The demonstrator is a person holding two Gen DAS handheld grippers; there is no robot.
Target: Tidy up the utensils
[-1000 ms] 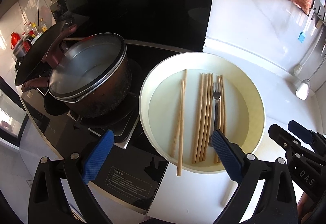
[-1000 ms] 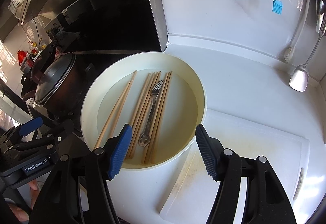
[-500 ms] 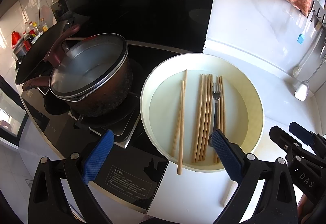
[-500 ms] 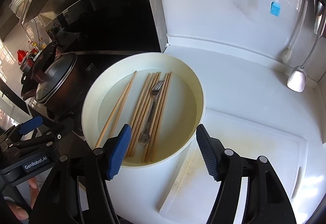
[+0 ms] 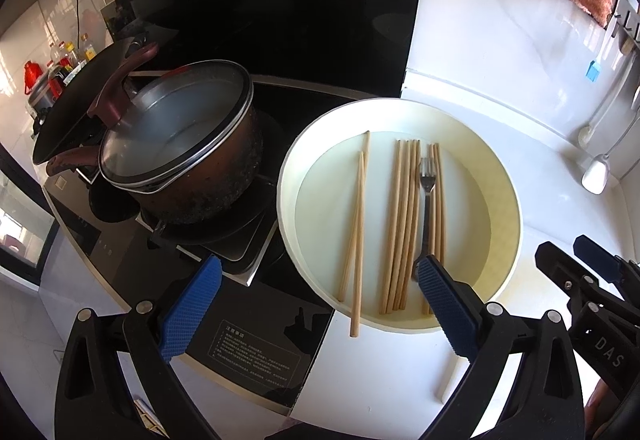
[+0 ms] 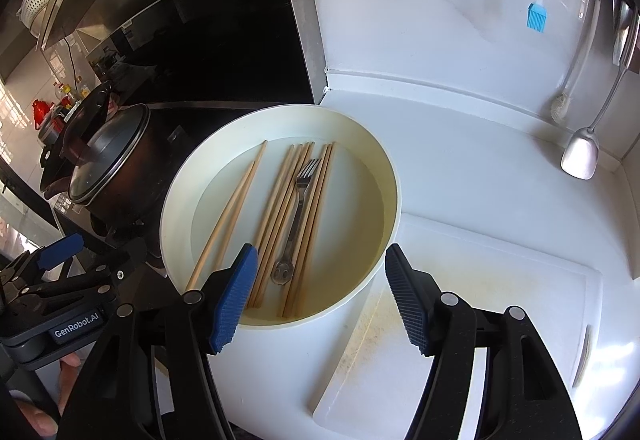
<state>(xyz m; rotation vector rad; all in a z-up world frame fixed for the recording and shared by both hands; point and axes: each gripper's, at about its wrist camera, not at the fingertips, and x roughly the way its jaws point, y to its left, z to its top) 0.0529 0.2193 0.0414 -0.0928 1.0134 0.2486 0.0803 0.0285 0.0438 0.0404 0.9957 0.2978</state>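
Thin, light wooden chopsticks (image 6: 280, 215) and a slim steel fork (image 6: 298, 215) lie flat in the round cream basin (image 5: 508, 199) on the white counter (image 6: 460, 175); they look stiff and slippery, best pinched mid-length. The left tool (image 5: 316, 304) and the right tool (image 6: 318, 292) hang wide apart, empty, above the basin's near rim. Nothing differs from a second ago.

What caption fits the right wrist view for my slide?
Open right tool poised over a white basin holding wooden chopsticks and a fork, cutting board alongside.
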